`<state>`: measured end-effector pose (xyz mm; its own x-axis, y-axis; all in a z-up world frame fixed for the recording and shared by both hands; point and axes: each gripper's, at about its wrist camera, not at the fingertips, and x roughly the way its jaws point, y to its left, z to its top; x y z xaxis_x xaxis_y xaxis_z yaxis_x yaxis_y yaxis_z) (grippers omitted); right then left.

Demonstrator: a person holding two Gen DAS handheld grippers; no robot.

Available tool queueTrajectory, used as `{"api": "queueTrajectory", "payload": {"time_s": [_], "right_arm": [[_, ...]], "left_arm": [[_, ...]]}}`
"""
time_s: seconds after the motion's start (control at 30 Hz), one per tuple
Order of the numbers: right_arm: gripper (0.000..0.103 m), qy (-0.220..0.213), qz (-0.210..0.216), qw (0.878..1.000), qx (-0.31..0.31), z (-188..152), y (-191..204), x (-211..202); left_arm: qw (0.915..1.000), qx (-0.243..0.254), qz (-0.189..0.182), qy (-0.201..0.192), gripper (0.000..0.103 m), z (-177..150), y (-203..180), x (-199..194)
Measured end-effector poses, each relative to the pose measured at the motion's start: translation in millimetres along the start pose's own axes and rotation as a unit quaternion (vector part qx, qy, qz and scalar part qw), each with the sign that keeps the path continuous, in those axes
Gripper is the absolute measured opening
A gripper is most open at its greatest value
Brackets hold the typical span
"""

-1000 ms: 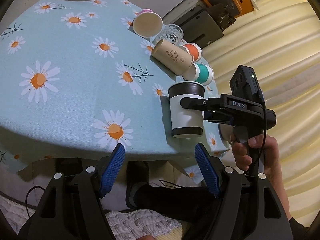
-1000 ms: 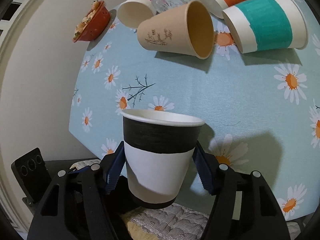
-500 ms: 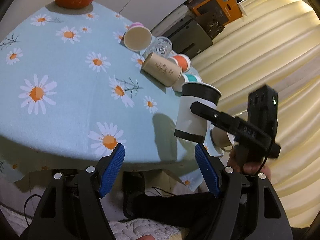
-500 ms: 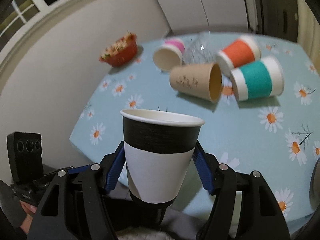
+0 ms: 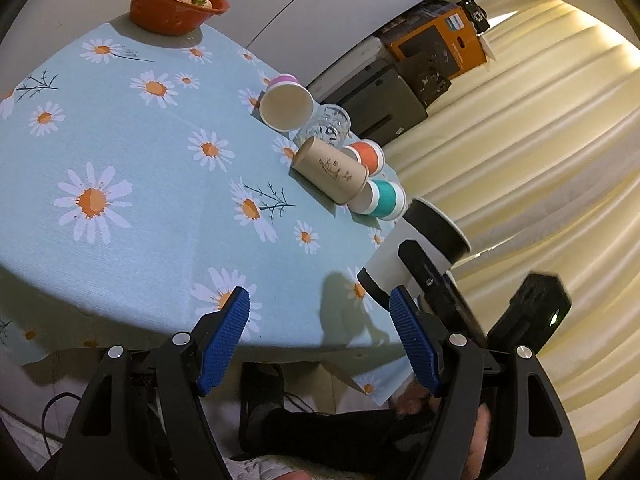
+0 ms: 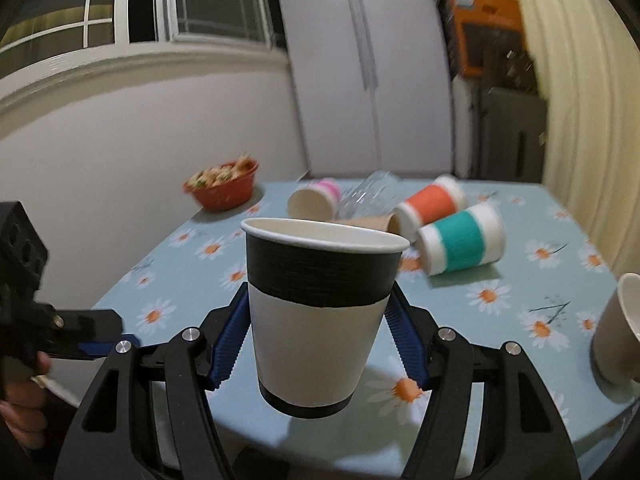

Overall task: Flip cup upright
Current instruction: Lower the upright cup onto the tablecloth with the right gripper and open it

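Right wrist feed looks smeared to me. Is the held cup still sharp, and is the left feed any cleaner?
Right wrist: the black-and-white cup in the right tongs is sharp; the teal cup and red bowl behind are motion-blurred. Left wrist: crisp tablecloth, with fisheye bending at the edges.

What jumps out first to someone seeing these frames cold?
The black-and-white cup, clamped mouth-up in the right tongs and filling the middle of the right wrist view, lifted off the daisy tablecloth. Behind it, a cluster of cups lies tipped over: kraft, teal, orange, pink. The left tongs hang open and hold nothing at the table's near edge.
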<state>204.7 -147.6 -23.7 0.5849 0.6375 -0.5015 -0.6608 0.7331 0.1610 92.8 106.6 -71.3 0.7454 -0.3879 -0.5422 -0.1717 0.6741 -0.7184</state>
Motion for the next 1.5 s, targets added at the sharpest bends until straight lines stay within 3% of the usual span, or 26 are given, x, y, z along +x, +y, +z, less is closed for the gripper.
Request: {"api": "queueTrajectory", "payload": {"time_s": [0.33,0.87,1.23,1.3,1.37,1.5], "right_arm": [[0.066,-0.057,-0.065,0.996,-0.023,-26,13,17],[0.066,-0.063,-0.111,0.989,-0.074,-54,19,42],[0.066,-0.05,-0.107,0.99,-0.078,-63,20,46],[0.072,-0.045,-0.102,0.991,-0.073,-62,21,45],[0.085,-0.049,-0.102,0.991,-0.072,-62,22,42],[0.089,-0.055,-0.094,0.992,-0.065,-58,23,33]], "left_arm": [[0.9998,-0.014,-0.013,-0.004,0.071,2,6,-4],[0.9996,-0.014,-0.022,-0.008,0.071,0,5,-7],[0.9997,-0.006,-0.019,-0.013,0.071,-2,2,-9],[0.9998,-0.003,-0.016,-0.013,0.071,-2,1,-8],[0.9998,0.001,-0.011,-0.014,0.071,-2,-1,-7],[0.9998,0.013,0.001,-0.014,0.071,-2,-3,-6]]}}
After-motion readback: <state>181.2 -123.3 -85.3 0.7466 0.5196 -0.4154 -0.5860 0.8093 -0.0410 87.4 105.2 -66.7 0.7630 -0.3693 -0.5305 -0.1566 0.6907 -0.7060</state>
